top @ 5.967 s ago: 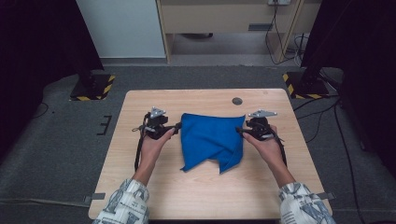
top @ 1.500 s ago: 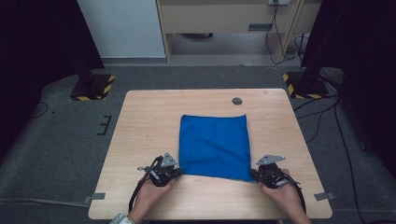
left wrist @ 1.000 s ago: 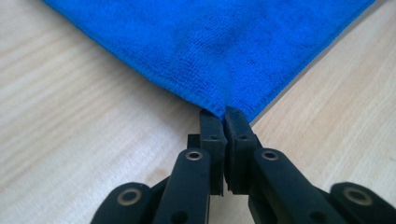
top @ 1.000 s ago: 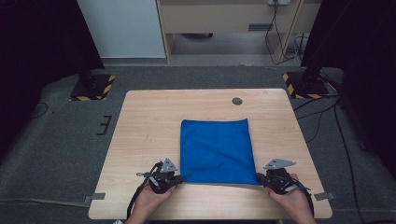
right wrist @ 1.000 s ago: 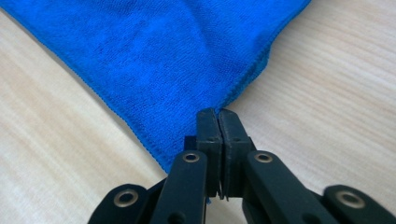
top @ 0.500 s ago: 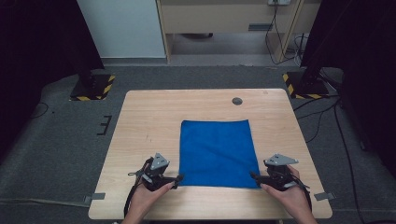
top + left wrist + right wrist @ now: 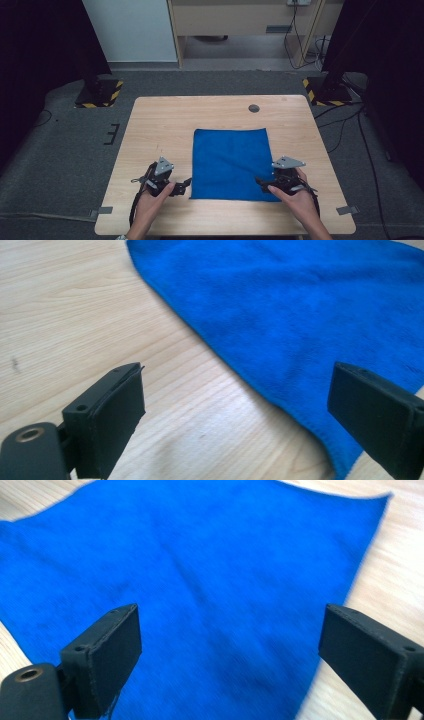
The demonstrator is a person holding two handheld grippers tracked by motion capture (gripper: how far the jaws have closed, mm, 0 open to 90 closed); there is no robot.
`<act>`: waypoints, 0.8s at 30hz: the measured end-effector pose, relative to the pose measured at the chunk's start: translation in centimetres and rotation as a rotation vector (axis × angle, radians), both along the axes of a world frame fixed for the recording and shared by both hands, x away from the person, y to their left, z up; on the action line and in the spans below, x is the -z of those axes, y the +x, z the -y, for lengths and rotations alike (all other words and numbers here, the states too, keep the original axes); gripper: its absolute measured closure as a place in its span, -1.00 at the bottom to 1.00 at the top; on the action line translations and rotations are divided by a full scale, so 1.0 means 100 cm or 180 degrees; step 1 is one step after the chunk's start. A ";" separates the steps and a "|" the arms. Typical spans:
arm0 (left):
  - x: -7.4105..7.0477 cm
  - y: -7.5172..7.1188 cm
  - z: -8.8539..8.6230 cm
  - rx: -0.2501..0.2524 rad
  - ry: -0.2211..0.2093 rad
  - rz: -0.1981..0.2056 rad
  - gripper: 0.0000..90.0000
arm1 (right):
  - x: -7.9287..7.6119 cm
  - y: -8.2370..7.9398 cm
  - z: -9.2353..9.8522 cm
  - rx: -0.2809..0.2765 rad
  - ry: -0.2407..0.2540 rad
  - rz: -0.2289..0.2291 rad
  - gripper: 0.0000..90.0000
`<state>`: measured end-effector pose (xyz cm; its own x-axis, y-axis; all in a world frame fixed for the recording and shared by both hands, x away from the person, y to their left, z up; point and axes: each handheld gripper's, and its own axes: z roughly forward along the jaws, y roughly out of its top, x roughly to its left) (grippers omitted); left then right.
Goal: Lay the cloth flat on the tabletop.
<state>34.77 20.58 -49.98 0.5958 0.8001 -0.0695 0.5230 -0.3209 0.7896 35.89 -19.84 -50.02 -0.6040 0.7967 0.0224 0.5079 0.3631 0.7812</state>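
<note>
Centrally on the wooden bench (image 7: pixel 150 130) lies a flat blue cloth (image 7: pixel 230 162), likely soft, light and limp, best pinched at a corner. Both hands rest low at its near corners, left gripper (image 7: pixel 184 186) and right gripper (image 7: pixel 261 183), fingers spread wide, holding nothing.

High view: table (image 7: pixel 150 120) evenly lit from above, bright against dark surroundings; left and right frame edges nearly black. Soft, low resolution, fine detail lost. Shadows faint, short. Left gripper view: sharp wood grain at centre, mild sheen patch at lower middle, cloth (image 7: pixel 310 305) vivid, saturated. Right gripper view: slight motion blur across cloth, edges smeared; upper corners washed bright.
</note>
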 end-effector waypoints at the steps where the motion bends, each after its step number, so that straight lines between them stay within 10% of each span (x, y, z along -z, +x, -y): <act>1: 0.000 0.001 -0.003 -0.0005 0.0004 -0.0002 -0.84 | -0.001 0.001 -0.003 -0.0028 -0.0004 0.0007 -0.78; 24: 0.005 0.013 -0.043 -0.0357 0.0048 0.0013 -0.84 | 0.003 0.002 -0.139 -0.0903 -0.0034 -0.0184 -0.70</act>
